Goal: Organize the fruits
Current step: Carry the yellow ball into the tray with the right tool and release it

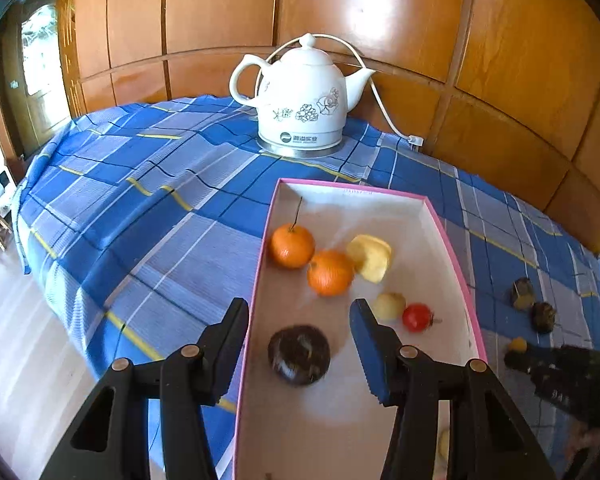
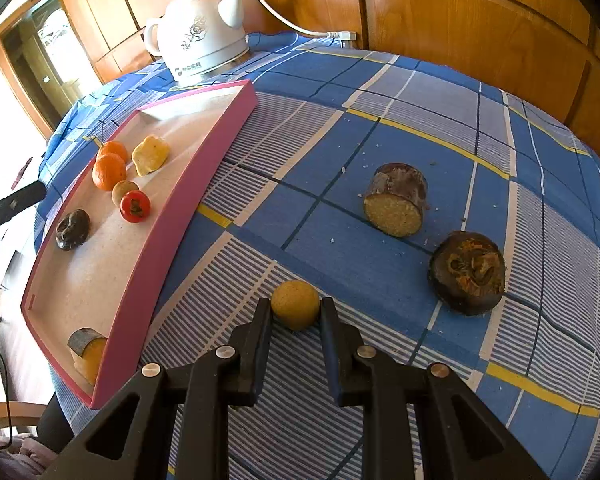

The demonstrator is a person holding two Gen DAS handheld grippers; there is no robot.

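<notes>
A pink-rimmed tray (image 1: 456, 256) (image 2: 204, 168) holds two oranges (image 1: 292, 246) (image 2: 109, 171), a yellow piece (image 1: 371, 257) (image 2: 151, 155), a small pale fruit (image 1: 389, 306), a red fruit (image 1: 417, 317) (image 2: 135, 206) and a dark round fruit (image 1: 299, 354) (image 2: 73, 229). My left gripper (image 1: 300, 320) is open above the tray, the dark fruit below its fingers. My right gripper (image 2: 295, 312) has its fingers on both sides of a small yellow ball (image 2: 295, 310) on the cloth. A cut dark-skinned chunk (image 2: 396, 204) and a dark round fruit (image 2: 467, 272) lie to the right.
A white kettle (image 1: 302, 100) (image 2: 202, 36) with its cord stands at the back of the blue checked tablecloth (image 1: 140, 184). A wooden wall runs behind. Another cut piece (image 2: 86, 350) lies in the tray's near corner. The table edge drops off at the left.
</notes>
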